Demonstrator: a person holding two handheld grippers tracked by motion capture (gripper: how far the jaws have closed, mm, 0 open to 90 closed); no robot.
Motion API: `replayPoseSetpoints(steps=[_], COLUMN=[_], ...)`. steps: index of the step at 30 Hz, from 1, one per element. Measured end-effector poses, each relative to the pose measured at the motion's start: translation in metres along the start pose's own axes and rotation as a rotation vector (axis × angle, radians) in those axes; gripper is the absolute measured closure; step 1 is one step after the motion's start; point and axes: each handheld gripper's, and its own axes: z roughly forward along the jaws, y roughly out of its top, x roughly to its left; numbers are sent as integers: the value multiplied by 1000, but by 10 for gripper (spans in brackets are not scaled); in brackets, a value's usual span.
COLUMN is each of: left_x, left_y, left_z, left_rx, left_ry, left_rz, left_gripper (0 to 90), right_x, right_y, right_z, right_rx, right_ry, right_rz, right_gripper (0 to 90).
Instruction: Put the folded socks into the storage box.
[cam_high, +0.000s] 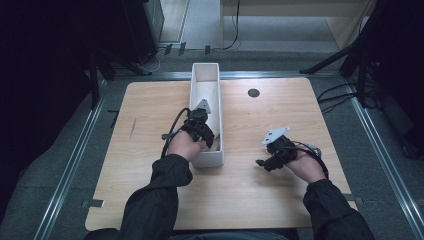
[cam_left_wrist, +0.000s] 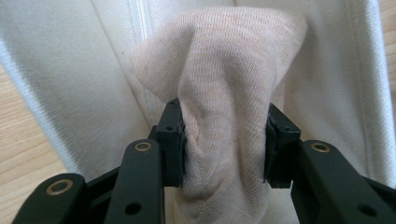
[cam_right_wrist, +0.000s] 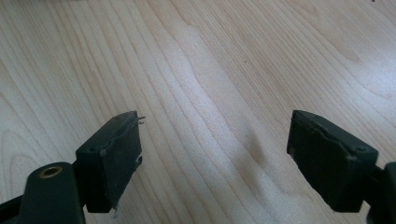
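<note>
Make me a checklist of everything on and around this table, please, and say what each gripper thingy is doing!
Surface: pale wooden table, with a small dark round hole near its far edge.
Job's things: long white bin standing lengthwise mid-table; beige cloth over its near end.
Clutter: nothing seen.
Grippers: left hand-held gripper is shut on the cloth at the bin; right hand-held gripper is open over bare wood, holding nothing.
Cables: a black cable trails from the left hand-held gripper; more cables lie on the floor at the right.
Surroundings: grey floor, metal rails around the table, dark stands at both sides.
</note>
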Motion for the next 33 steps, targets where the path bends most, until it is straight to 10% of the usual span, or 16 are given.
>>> replayPoseSetpoints(steps=[16,24,33], left_x=[2,3,-2], left_y=[1,6,14], left_z=[-16,-12,8], left_rx=[-51,-89,-93], left_ry=[-40,-82,-102], left_rz=[7,27,35], left_gripper=[360,684,762], right_x=[0,0,0], right_y=[0,0,0], right_z=[1,0,0], right_rx=[-3,3,-2], right_ry=[-4,2,0], right_rz=[-17,-10,-5], right_gripper=[179,180,180])
